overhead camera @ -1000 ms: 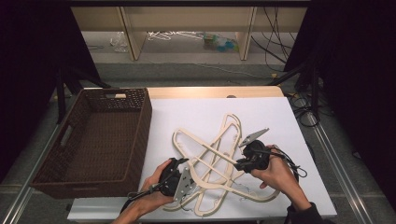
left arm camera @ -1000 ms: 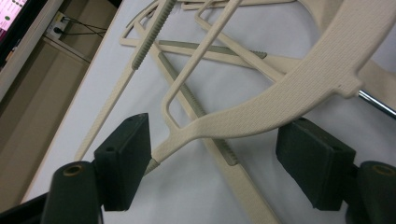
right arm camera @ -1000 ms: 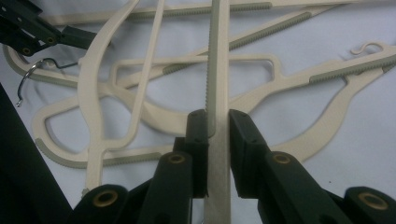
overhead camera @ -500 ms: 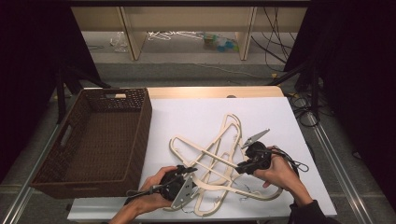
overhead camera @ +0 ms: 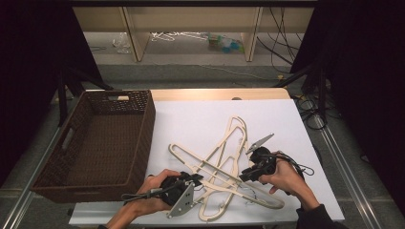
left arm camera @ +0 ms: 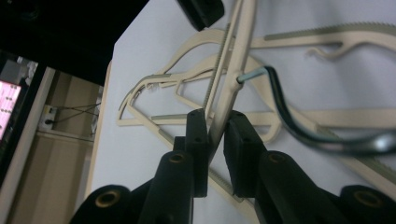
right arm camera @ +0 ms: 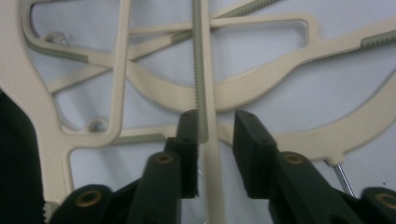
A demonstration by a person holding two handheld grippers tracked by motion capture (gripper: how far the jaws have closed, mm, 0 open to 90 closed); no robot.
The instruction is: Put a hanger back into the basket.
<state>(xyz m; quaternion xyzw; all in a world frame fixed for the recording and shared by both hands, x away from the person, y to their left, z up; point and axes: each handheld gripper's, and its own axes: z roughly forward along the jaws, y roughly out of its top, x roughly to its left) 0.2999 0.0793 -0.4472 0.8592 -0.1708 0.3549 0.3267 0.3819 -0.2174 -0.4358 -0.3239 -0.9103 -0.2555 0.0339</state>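
Note:
Several cream plastic hangers point(overhead camera: 224, 157) lie tangled on the white table top. My left gripper point(overhead camera: 196, 177) at the pile's near left has just been closing and is shut on a thin hanger bar point(left arm camera: 238, 56), pads pinching it point(left arm camera: 215, 123). A metal hook point(left arm camera: 289, 116) curves away to its right. My right gripper point(overhead camera: 242, 177) at the pile's right has just been opening. A ribbed hanger bar point(right arm camera: 201, 70) runs between its jaws point(right arm camera: 215, 121), against the left pad with a gap to the right pad.
A dark brown wicker basket point(overhead camera: 148, 138) stands at the left of the table, its inside bare. White table surface point(overhead camera: 191, 119) lies behind the pile. The near table edge is close under both hands. Shelves and cables are beyond the far edge.
The left gripper's jaws have come together on a hanger bar. The right gripper's jaws have parted slightly around their bar. The hanger pile has shifted a little toward the left.

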